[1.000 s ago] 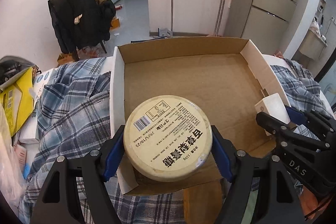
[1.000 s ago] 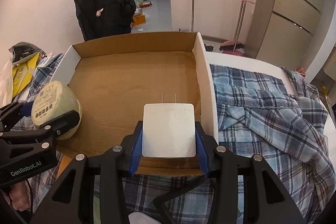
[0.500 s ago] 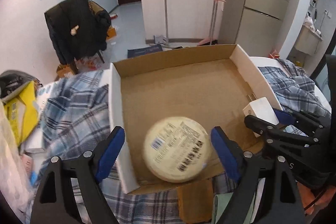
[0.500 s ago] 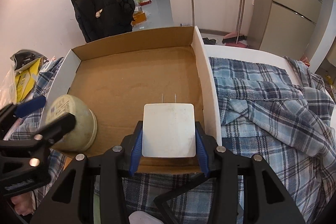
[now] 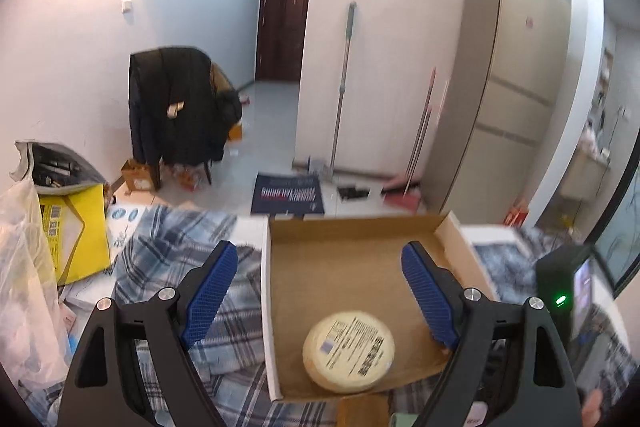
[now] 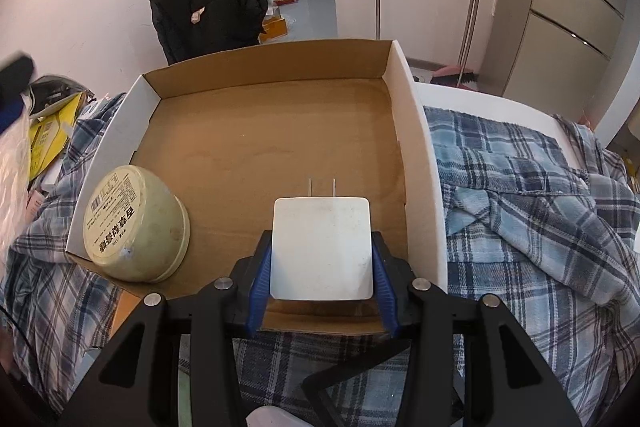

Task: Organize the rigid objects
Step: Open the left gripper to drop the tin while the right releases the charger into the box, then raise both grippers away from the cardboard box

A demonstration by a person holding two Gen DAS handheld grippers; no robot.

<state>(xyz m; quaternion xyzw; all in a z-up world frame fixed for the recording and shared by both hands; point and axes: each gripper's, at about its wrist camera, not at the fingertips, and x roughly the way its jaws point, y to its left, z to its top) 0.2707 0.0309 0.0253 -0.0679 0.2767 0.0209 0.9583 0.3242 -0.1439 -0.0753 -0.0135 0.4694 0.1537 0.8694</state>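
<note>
A shallow cardboard box (image 6: 416, 163) lies on a plaid cloth. A round cream tub (image 6: 136, 223) with a printed label lies tilted in the box's near left corner; it also shows in the left wrist view (image 5: 348, 357). My left gripper (image 5: 320, 287) is open and empty, raised above and behind the tub. My right gripper (image 6: 322, 259) is shut on a white square plug adapter (image 6: 322, 247), its two prongs pointing forward, held over the box's near right part.
The box (image 5: 276, 307) sits on a blue plaid cloth (image 6: 540, 195). A yellow bag (image 5: 72, 227) and plastic bags lie at the left. A chair with a black jacket (image 5: 176, 115), mops and a tall cabinet (image 5: 516, 87) stand beyond.
My left gripper opened, let the tub drop into the box, then rose and pulled back. My right gripper kept hold of the adapter and barely moved.
</note>
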